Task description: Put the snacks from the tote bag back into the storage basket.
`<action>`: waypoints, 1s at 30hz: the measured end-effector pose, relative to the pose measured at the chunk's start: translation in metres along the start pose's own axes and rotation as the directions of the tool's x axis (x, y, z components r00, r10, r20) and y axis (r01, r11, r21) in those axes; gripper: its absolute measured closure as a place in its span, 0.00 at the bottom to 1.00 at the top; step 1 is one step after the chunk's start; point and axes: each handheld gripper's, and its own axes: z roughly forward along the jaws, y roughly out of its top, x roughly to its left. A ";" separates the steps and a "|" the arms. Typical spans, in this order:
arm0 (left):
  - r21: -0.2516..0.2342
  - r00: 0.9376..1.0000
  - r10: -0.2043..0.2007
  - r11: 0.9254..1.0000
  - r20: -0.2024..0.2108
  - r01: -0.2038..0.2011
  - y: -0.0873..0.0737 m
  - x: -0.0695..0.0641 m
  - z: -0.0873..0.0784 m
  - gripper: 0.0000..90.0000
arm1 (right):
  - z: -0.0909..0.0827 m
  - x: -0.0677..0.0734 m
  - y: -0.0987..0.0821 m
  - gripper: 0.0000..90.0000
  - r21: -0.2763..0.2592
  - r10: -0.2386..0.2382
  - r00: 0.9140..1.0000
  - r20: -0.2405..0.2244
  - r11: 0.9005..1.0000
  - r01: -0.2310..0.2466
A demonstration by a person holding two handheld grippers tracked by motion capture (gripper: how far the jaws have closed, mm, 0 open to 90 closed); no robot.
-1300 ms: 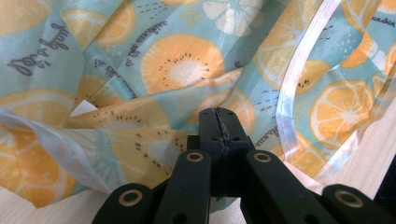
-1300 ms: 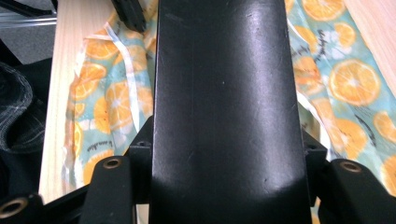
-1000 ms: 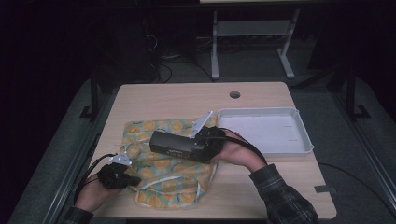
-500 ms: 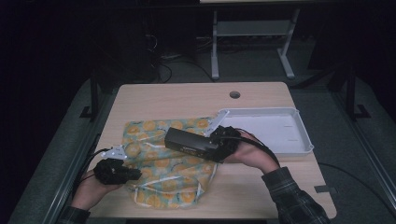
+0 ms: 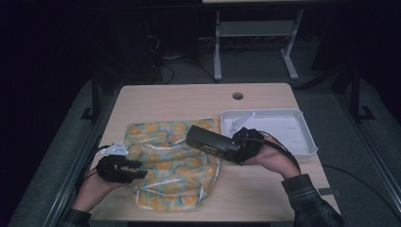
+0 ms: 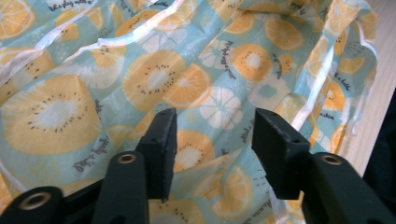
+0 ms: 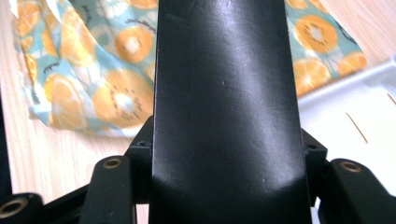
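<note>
A long black box (image 5: 211,142), matte and rectangular, hangs level above the tabletop (image 5: 179,97), clamped at its three-o'clock end by the right gripper (image 5: 239,146); its free end points toward nine o'clock over the cloth. In the right gripper view its smooth dark face (image 7: 224,107) runs straight up the middle. A crumpled fabric bag (image 5: 172,165), pale blue with orange and kiwi slices and white ribbon edging, lies flat toward the tabletop's seven o'clock, spread beneath the box.

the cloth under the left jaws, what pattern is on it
Orange and kiwi slices on light blue cloth, clearest in the left gripper view.
</note>
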 end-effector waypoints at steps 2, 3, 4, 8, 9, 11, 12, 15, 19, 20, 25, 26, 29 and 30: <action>-0.001 1.000 0.005 1.000 -0.002 -0.006 0.000 0.000 0.001 0.51 | -0.003 -0.003 -0.005 0.46 0.004 0.010 1.000 0.003 1.000 -0.010; -0.001 1.000 0.005 1.000 -0.002 -0.006 0.000 0.000 0.001 0.49 | -0.003 -0.004 -0.007 0.46 0.001 0.019 1.000 0.006 1.000 -0.019; -0.003 1.000 0.014 1.000 -0.004 -0.014 0.000 0.000 0.002 0.48 | -0.005 -0.005 -0.009 0.46 0.004 0.027 1.000 0.010 1.000 -0.027; -0.004 1.000 0.023 1.000 -0.009 -0.023 0.000 0.000 0.004 0.44 | -0.010 -0.013 -0.017 0.46 0.003 0.056 0.998 0.029 0.998 -0.056; -0.004 1.000 0.026 1.000 -0.006 -0.026 -0.001 -0.001 0.005 0.43 | -0.011 -0.016 -0.019 0.46 0.000 0.062 0.997 0.036 0.998 -0.062; -0.001 0.999 0.032 0.999 -0.004 -0.032 -0.002 -0.001 0.006 0.42 | -0.014 -0.021 -0.023 0.46 -0.005 0.088 0.995 0.046 0.996 -0.088; -0.001 0.999 0.032 0.999 -0.002 -0.032 -0.002 -0.001 0.006 0.42 | -0.015 -0.023 -0.025 0.46 -0.007 0.101 0.994 0.050 0.995 -0.101; -0.005 0.999 0.041 0.999 0.000 -0.041 -0.003 -0.002 0.007 0.42 | -0.019 -0.032 -0.031 0.46 -0.017 0.119 0.991 0.065 0.993 -0.118; -0.003 0.999 0.046 0.999 0.001 -0.046 -0.003 -0.002 0.008 0.42 | -0.022 -0.041 -0.038 0.46 -0.030 0.156 0.985 0.068 0.988 -0.154; -0.003 0.999 0.048 0.999 0.002 -0.048 -0.003 -0.002 0.008 0.42 | -0.024 -0.048 -0.043 0.46 -0.028 0.174 0.982 0.080 0.985 -0.172; -0.006 0.999 0.047 0.999 0.006 -0.047 -0.003 -0.002 0.009 0.42 | -0.025 -0.063 -0.055 0.46 -0.027 0.211 0.972 0.102 0.978 -0.209; -0.006 0.999 0.047 0.999 0.006 -0.047 -0.003 -0.002 0.009 0.42 | -0.026 -0.066 -0.057 0.46 -0.027 0.216 0.971 0.104 0.976 -0.214; -0.002 0.999 0.048 0.999 0.008 -0.048 -0.003 -0.001 0.009 0.42 | -0.026 -0.075 -0.064 0.46 -0.021 0.227 0.967 0.119 0.974 -0.226; 0.000 0.999 0.047 0.999 0.010 -0.047 -0.004 -0.001 0.009 0.42 | -0.026 -0.078 -0.066 0.46 -0.026 0.238 0.964 0.120 0.971 -0.236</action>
